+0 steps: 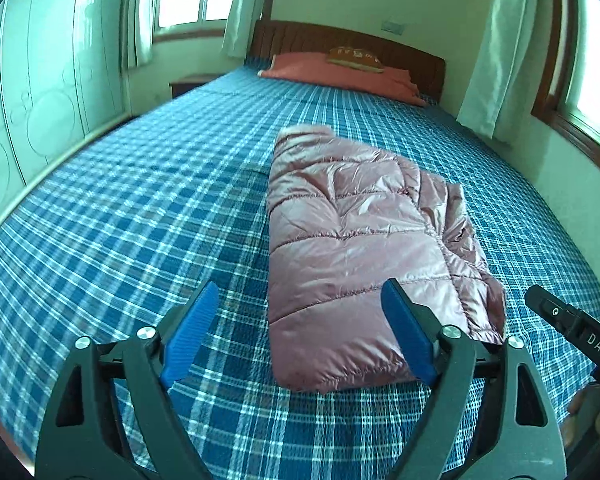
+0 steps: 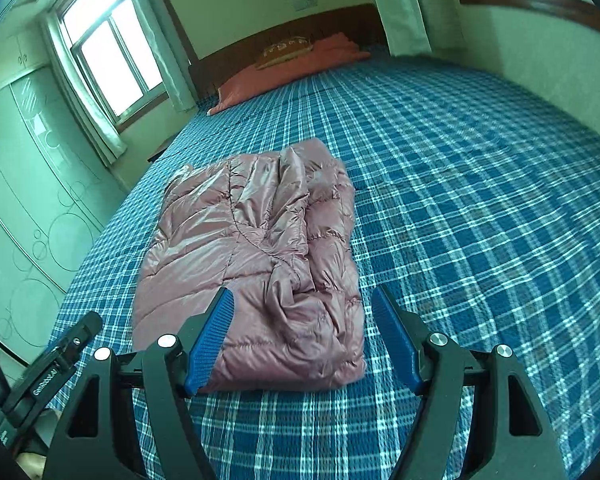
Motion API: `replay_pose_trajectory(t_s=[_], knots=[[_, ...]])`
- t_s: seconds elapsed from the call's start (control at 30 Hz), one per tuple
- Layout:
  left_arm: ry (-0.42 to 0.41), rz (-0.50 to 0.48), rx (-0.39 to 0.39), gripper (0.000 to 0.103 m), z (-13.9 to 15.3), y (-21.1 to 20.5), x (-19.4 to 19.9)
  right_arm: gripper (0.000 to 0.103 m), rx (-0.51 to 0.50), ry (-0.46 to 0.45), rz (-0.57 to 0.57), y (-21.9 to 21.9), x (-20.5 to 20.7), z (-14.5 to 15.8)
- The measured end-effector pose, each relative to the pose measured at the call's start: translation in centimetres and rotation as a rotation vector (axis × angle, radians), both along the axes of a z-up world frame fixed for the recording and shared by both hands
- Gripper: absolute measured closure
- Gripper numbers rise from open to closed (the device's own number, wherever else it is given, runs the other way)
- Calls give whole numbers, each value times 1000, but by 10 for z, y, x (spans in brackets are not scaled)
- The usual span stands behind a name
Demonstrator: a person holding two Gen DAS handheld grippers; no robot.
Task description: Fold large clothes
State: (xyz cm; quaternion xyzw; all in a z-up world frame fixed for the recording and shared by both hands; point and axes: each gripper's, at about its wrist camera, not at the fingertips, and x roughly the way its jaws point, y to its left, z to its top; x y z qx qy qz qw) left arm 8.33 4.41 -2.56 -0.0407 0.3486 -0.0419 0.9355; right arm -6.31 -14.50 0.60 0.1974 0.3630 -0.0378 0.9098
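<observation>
A shiny pink quilted jacket (image 1: 360,240) lies folded into a thick rectangle on the blue plaid bed (image 1: 140,220). My left gripper (image 1: 300,308) hovers above the bed at the jacket's near left corner, jaws wide apart, nothing between the blue pads (image 1: 192,336). In the right wrist view the same jacket (image 2: 252,264) shows its bunched folded edge toward me. My right gripper (image 2: 304,312) hangs over the jacket's near right end, open, its pads (image 2: 212,340) clear of the fabric. Each gripper's black body shows at the edge of the other's view.
An orange pillow (image 1: 340,72) with a small brown cushion (image 1: 354,58) lies at the wooden headboard (image 1: 340,36). A pale wardrobe (image 1: 40,100) stands along the bed's left side. Curtained windows (image 2: 112,48) flank the bed. Plaid sheet (image 2: 480,200) stretches to the right of the jacket.
</observation>
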Motion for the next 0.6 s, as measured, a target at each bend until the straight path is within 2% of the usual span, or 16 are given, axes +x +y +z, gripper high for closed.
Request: replay_pose_trajectory(t_s=[0.3,0.33,0.6], knots=[[-84,36,41,7,33,-2,-28,30,-90,-54,2,16,-16,30],[-91,40,37,7,36,-2,-31,25,-107,-62,2,19,-18,33],[-102,44,40,7,42,-1,-43,24,-155,-85,21,32,-24,40]])
